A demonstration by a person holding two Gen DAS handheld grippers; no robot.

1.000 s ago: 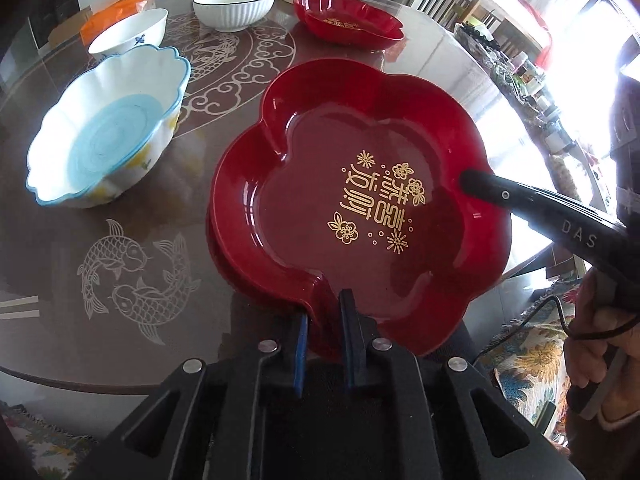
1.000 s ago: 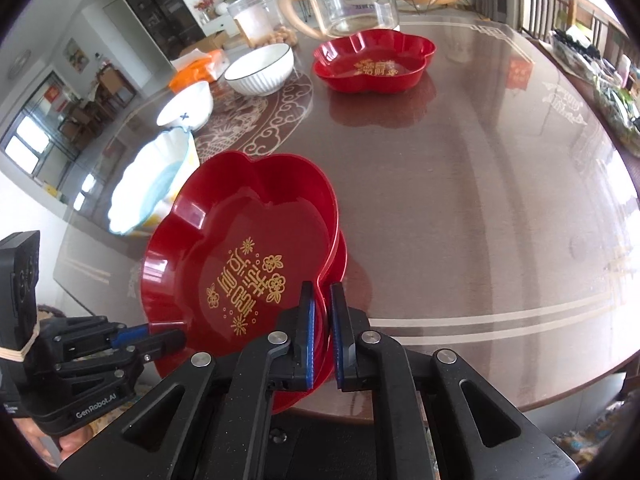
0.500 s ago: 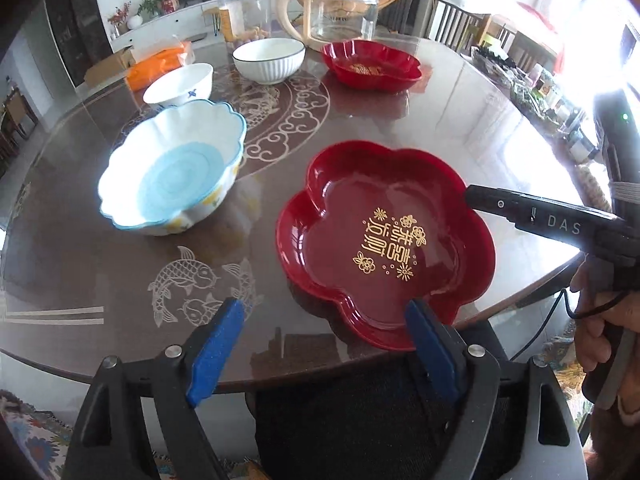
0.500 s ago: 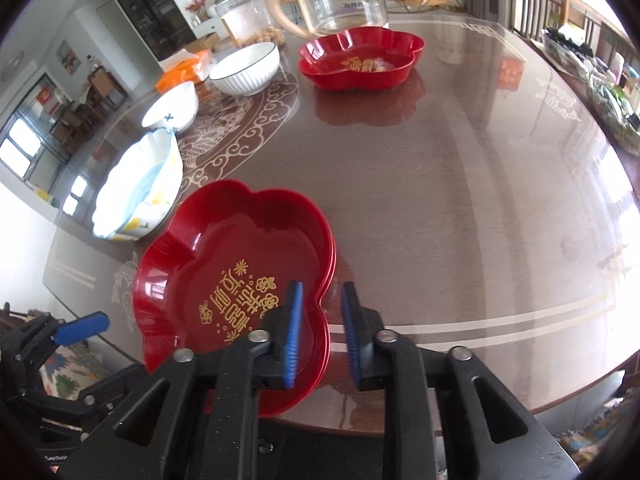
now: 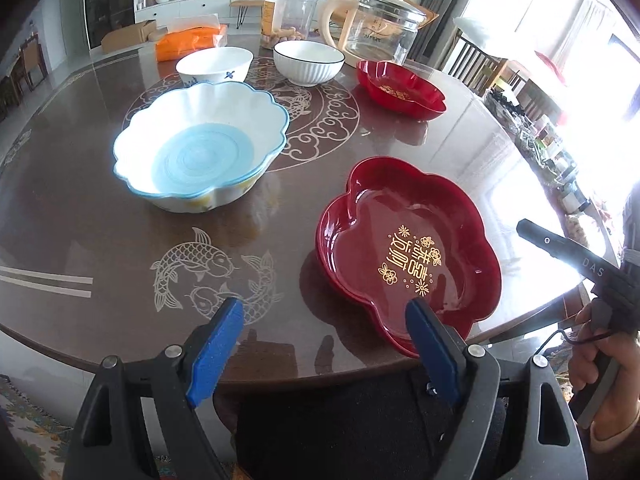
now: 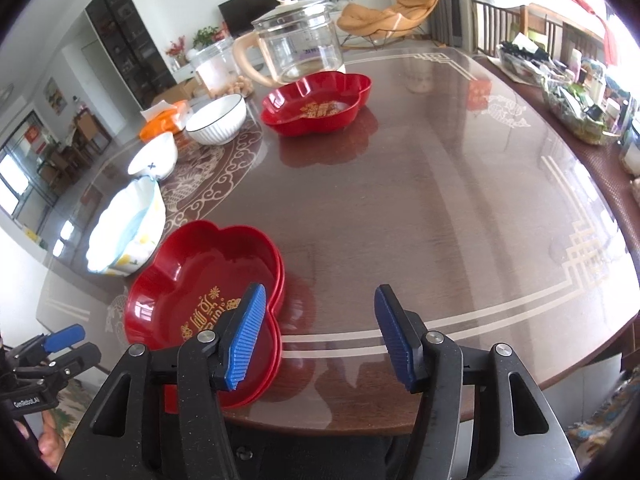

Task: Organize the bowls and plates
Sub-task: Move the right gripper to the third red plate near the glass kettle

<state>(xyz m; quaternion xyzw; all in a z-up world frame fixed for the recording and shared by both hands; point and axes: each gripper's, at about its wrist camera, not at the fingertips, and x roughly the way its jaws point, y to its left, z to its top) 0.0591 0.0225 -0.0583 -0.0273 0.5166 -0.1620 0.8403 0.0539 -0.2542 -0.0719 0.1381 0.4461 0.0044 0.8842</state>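
A stack of red flower-shaped plates [image 5: 408, 256] [image 6: 200, 292] with gold lettering rests near the table's front edge. My left gripper [image 5: 324, 344] stands open just short of the stack's near rim, touching nothing. My right gripper [image 6: 322, 338] is to the right of the stack; its jaws are opening with only bare table between them. Farther back lie another red plate [image 5: 400, 86] [image 6: 316, 104], a large scalloped white bowl with a blue bottom [image 5: 200, 148] [image 6: 128, 236], a small white bowl [image 5: 214, 65] [image 6: 154, 158] and a ribbed black-rimmed bowl [image 5: 308, 62] [image 6: 216, 118].
A glass kettle [image 5: 380, 32] [image 6: 300, 48], a plastic jar [image 5: 290, 16] and an orange pack [image 5: 188, 42] stand at the table's far side. A cluttered sideboard [image 6: 568, 96] runs along the right. The brown glass-topped table [image 6: 440, 200] is bare on its right half.
Both grippers let go of the red plate's rim, opened wide and drew back toward the table's edge. The plate now lies on the stack on the table.
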